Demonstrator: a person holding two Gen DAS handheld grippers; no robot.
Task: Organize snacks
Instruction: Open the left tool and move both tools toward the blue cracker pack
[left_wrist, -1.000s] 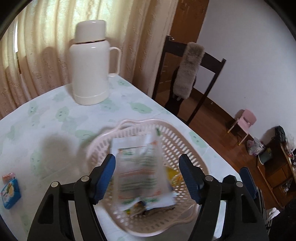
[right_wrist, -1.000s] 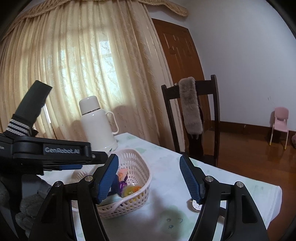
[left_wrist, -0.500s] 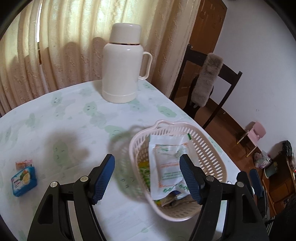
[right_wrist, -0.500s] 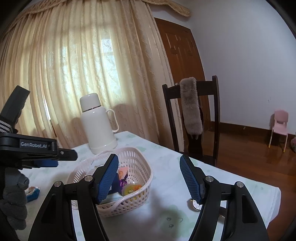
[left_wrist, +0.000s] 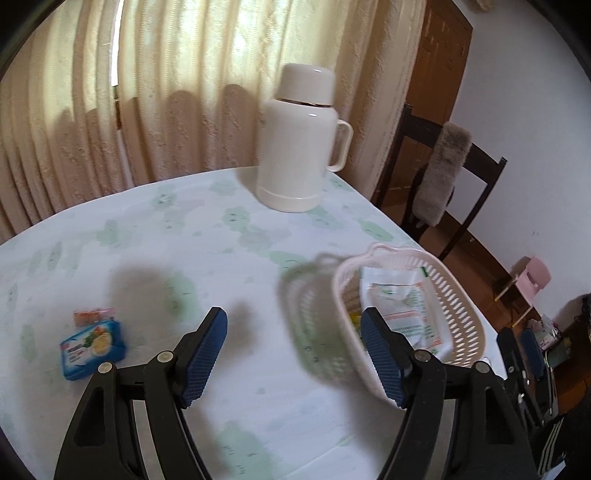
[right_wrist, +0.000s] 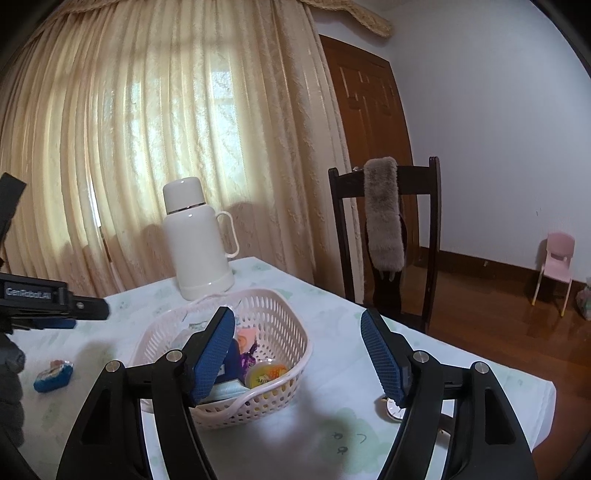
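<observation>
Looking along the left gripper (left_wrist: 293, 354), its 2 blue pads stand wide apart over bare tablecloth (left_wrist: 155, 236), nothing between them. A blue snack pack (left_wrist: 94, 349) lies on the cloth just left of the left pad, with a small orange wrapper (left_wrist: 94, 314) touching its far edge. The pink basket (left_wrist: 458, 306) sits to the right, partly behind the right pad, and holds a white packet (left_wrist: 402, 306) lying flat on top of other snacks. A white thermos (left_wrist: 301, 140) stands upright near the table's far edge, in front of the curtain (left_wrist: 147, 92). A dark chair (left_wrist: 476, 162) with a grey furry cover stands past the table corner.

From the right wrist, the right gripper (right_wrist: 297, 354) is empty too, and its jaws are opening; they frame the basket's (right_wrist: 291, 325) right side and bare cloth beyond. Inside the basket lie a yellow jelly cup (right_wrist: 267, 373), a purple wrapper (right_wrist: 248, 357) and a pink-orange pack (right_wrist: 246, 336). The blue pack (right_wrist: 53, 376) lies well left of the basket. Above it hangs the left gripper's black body (right_wrist: 51, 306), held by a grey-gloved hand (right_wrist: 11, 391) at the left edge. A small round watch-like thing (right_wrist: 394, 408) lies on the cloth behind the right finger. The thermos (right_wrist: 197, 240) stands beyond the basket.
</observation>
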